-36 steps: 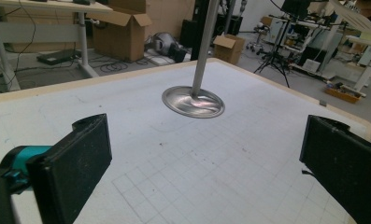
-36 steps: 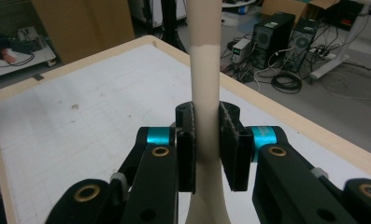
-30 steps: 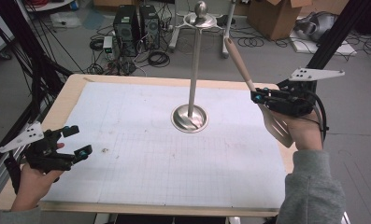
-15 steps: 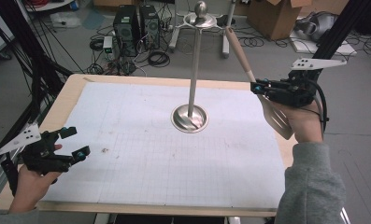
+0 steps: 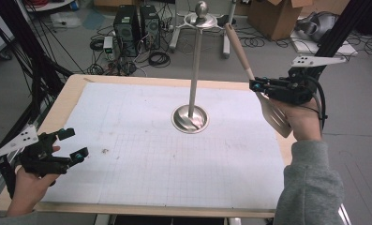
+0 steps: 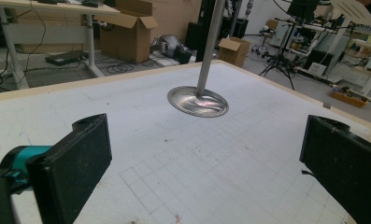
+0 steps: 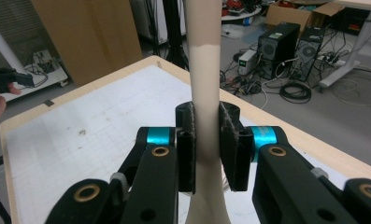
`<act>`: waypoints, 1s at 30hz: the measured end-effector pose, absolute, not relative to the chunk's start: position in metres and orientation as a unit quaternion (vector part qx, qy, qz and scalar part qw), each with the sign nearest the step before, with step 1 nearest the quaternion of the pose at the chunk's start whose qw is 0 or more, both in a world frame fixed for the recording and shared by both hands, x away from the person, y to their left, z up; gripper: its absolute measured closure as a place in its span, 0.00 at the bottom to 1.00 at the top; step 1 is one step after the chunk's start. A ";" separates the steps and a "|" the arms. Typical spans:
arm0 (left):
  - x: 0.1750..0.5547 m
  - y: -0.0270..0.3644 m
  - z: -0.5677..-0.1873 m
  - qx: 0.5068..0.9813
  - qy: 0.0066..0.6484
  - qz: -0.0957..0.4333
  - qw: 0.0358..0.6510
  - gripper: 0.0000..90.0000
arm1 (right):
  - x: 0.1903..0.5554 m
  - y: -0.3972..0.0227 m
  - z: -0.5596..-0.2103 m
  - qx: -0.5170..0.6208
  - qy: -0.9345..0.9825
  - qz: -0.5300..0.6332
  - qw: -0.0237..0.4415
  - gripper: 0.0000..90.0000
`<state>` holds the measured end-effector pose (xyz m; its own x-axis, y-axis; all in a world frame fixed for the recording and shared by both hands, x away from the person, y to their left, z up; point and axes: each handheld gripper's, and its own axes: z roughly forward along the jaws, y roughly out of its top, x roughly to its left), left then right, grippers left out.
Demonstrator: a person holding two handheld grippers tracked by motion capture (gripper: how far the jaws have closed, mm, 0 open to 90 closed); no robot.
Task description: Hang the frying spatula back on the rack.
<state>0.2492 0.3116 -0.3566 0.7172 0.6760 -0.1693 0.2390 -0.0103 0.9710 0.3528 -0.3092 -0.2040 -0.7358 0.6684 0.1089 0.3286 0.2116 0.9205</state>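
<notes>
Spatula (image 5: 263, 91), beige, with a long handle and a slotted blade, is clamped in the right gripper (image 5: 255, 86) at the neck where handle meets blade. In the right gripper view both pads press against the handle (image 7: 205, 98) from either side, so the jaws are closed on it. The spatula is held in the air over the right edge of the table (image 5: 76, 89), tilted, its handle end raised toward the far side and its blade hanging low in front of the person's right hand (image 5: 301, 119).

Left gripper (image 5: 72, 144) sits low over the near left corner of the table; its jaws stand wide apart with nothing between them.

Farther back, at the centre of the white gridded mat (image 5: 141, 159), a metal stand (image 5: 191, 115) rises upright from a round base. Its top carries a disc and ball, near the handle end.
</notes>
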 end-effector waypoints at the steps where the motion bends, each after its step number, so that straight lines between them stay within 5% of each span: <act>1: 0.249 0.312 -0.357 0.689 0.332 0.176 0.619 0.03 | 0.353 -0.309 -0.204 0.326 0.761 0.537 0.159 0.87; 30: 0.247 0.314 -0.357 0.686 0.336 0.178 0.620 0.03 | 0.365 -0.297 -0.215 0.328 0.764 0.539 0.133 0.87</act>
